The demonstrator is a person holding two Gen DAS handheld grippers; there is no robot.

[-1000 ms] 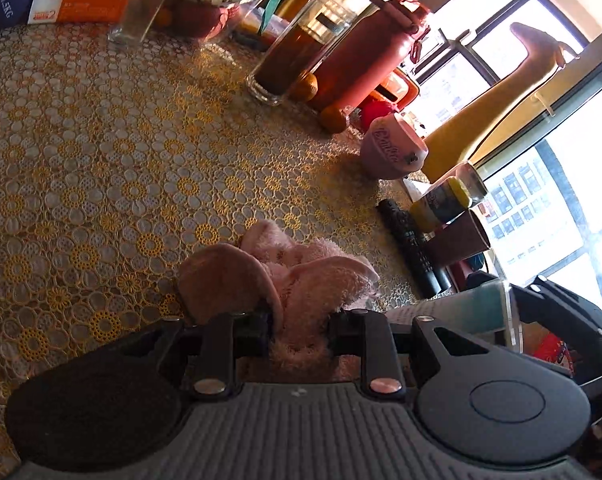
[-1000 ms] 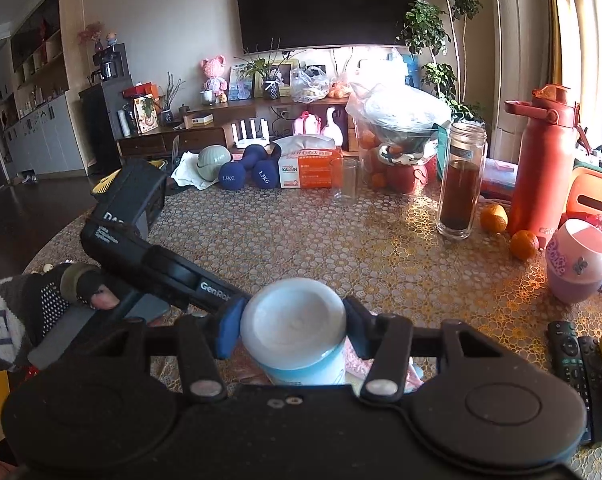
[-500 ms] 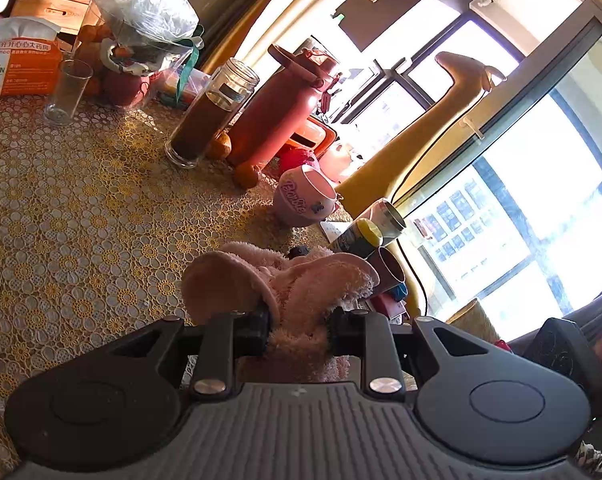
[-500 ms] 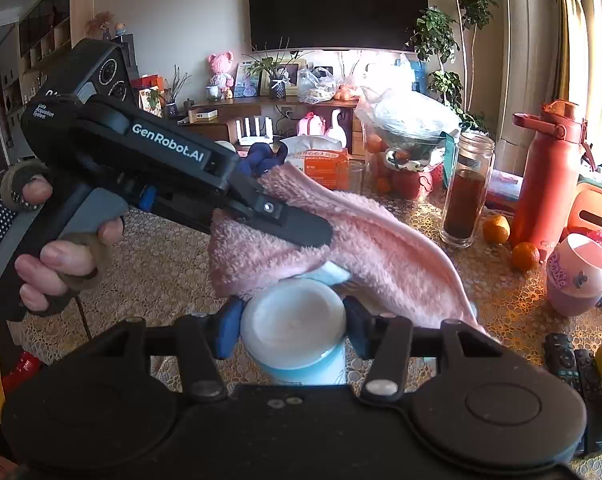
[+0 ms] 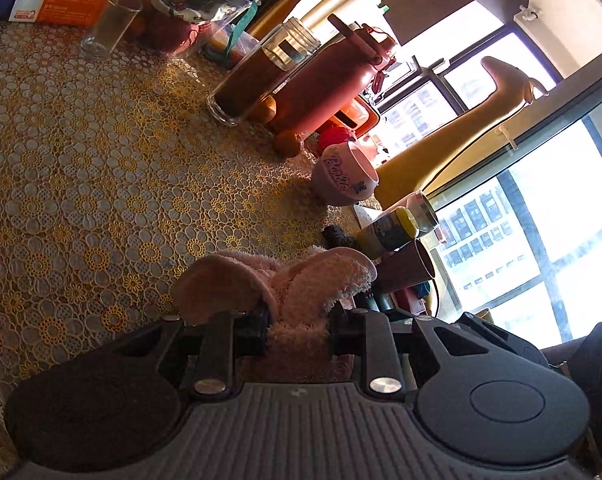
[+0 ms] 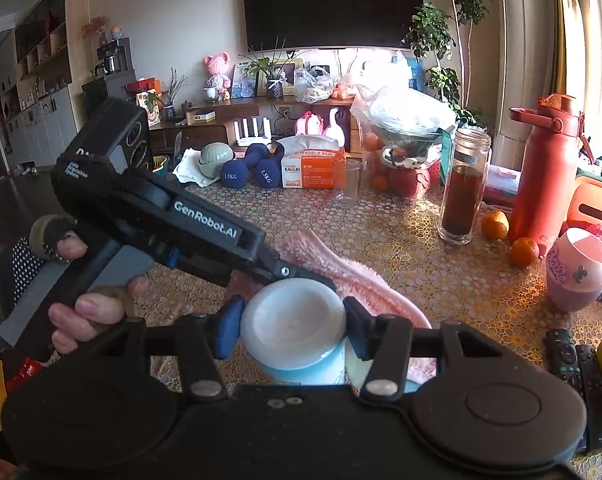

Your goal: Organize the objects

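My left gripper [image 5: 299, 322] is shut on a pink fluffy towel [image 5: 301, 280], which bunches up between its fingers. In the right wrist view the towel [image 6: 357, 276] trails over the lace tablecloth [image 6: 381, 232] behind the left gripper [image 6: 301, 276]. My right gripper [image 6: 291, 326] is shut on a white-lidded, pale blue jar [image 6: 295, 320], held just in front of the left gripper's tip. The left gripper's fingertips sit right above the jar lid.
Along the table's right side stand a glass bottle of dark liquid [image 6: 463, 188], a red flask [image 6: 549, 168], oranges [image 6: 495, 224], a pink cup [image 6: 577, 268] and remotes [image 6: 573, 360]. At the back are a glass [image 6: 347, 182], an orange box [image 6: 313, 168], dumbbells [image 6: 245, 172] and a fruit bowl [image 6: 405, 140].
The left gripper with the towel rose above the table beside the jar, then came back down; the towel now lies lower, behind the jar. The right gripper keeps hold of the jar.
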